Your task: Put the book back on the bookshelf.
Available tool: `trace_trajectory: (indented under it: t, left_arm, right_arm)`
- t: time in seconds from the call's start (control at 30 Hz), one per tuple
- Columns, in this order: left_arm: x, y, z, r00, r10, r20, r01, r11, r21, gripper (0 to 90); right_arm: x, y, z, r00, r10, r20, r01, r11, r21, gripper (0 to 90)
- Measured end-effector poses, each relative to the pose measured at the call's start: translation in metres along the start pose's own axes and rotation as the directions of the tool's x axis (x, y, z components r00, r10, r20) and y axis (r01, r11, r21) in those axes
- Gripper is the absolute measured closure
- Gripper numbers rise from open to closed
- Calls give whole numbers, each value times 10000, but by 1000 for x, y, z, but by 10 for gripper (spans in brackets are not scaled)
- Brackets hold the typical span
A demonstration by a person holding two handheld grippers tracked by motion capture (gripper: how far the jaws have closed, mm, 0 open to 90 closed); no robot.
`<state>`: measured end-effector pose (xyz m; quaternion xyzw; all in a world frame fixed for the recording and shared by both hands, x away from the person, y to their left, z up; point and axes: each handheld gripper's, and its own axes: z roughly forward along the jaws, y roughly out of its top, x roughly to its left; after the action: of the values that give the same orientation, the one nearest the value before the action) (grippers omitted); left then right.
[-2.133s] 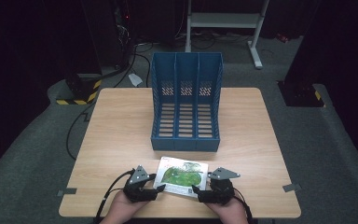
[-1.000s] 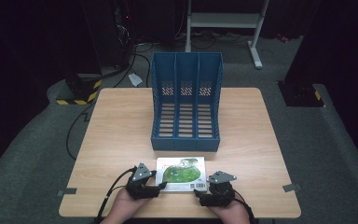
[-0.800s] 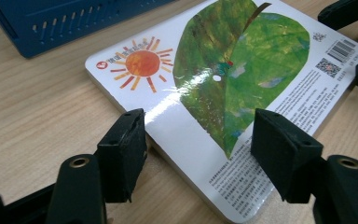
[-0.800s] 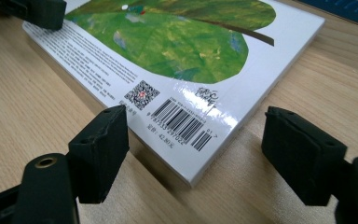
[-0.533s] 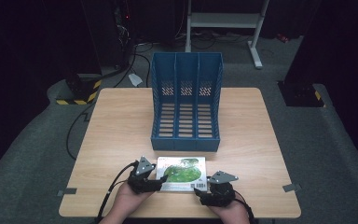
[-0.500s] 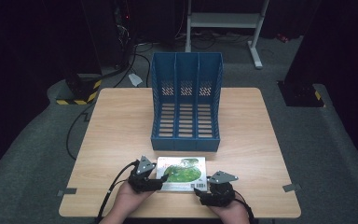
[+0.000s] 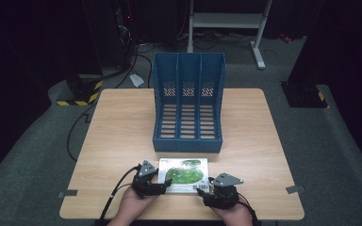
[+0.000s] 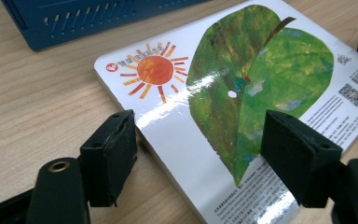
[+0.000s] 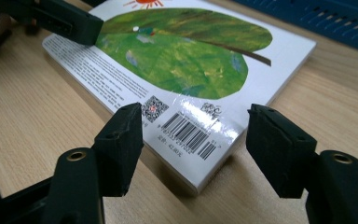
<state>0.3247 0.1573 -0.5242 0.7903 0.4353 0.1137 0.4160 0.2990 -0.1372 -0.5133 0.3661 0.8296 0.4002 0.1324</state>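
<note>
A picture book (image 7: 184,175) lies flat near the table's front edge, its back cover up with a green leaf and an orange sun. My left gripper (image 7: 162,185) is at the book's left edge. Its jaws have just been opening and stand open astride that edge (image 8: 200,154), one pad on the table, the other over the cover. My right gripper (image 7: 206,192) is at the front right corner. Its jaws have just been closing and are still open, with the barcode corner (image 9: 198,147) between them, untouched.
A blue three-slot file rack (image 7: 188,101) stands on the wooden table (image 7: 122,132) just behind the book. Tape marks sit at the table's front corners. Dark floor, cables and a white frame lie beyond the far edge.
My left gripper has edged a little farther along the book's left side and closer to it. The book and my right gripper have stayed where they were.
</note>
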Motion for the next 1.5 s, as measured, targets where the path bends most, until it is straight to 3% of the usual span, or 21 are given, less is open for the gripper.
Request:
trace_trajectory:
  t: [0.2,0.43,0.7,1.03,1.3,1.5]
  left_arm:
    - [8,-2,-2,9979,-508,407,511,9987,-75,282]
    - [4,-3,-1,9993,-304,197,306,9995,-122,304]
    - [6,-2,-5,9973,-572,455,593,9972,-456,330]
    - [4,0,-10,9967,-618,523,659,9946,-806,331]
    - [3,3,-17,9967,-525,624,605,9892,-1338,334]
    - [1,7,-25,9971,-339,689,463,9810,-1885,344]
  right_arm:
    - [0,-1,2,9997,136,180,-137,9999,44,341]
    - [-2,-2,3,9996,221,180,-223,9997,102,332]
    - [0,-1,5,9998,188,42,-189,9996,200,328]
    - [1,-1,6,9998,180,-23,-179,9995,270,310]
    - [6,0,8,9998,29,-177,-21,9990,439,181]
    - [10,0,10,9998,-200,30,198,9983,551,166]
